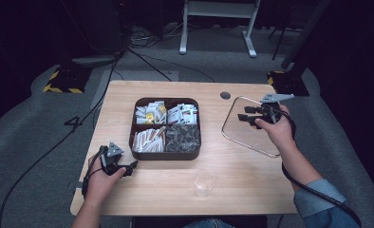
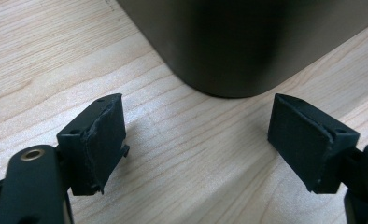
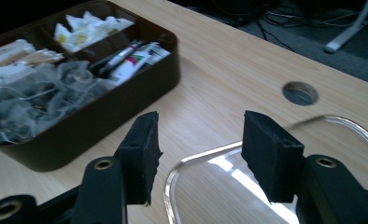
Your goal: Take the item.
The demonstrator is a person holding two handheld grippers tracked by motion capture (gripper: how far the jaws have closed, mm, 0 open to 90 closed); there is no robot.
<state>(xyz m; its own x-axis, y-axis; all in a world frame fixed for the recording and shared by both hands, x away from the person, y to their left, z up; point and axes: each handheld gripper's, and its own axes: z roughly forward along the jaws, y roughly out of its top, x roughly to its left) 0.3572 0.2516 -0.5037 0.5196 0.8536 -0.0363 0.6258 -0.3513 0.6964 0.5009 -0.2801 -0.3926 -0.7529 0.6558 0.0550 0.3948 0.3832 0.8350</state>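
Dark recording studio, floor cables point(image 1: 147, 40), hazard-taped stand bases point(image 1: 64, 80)

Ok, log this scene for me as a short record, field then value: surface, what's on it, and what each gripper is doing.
surface: light wooden table with a round cable hole
organiser: dark brown four-compartment tray, holding packets, sachets and dark mesh bags
lid: clear flat lid lying on the table to the tray's right
cup: clear plastic cup, upright, near the front edge
left gripper: open, holding nothing, low over the table by the tray's near left corner
right gripper: open, holding nothing, over the lid's edge
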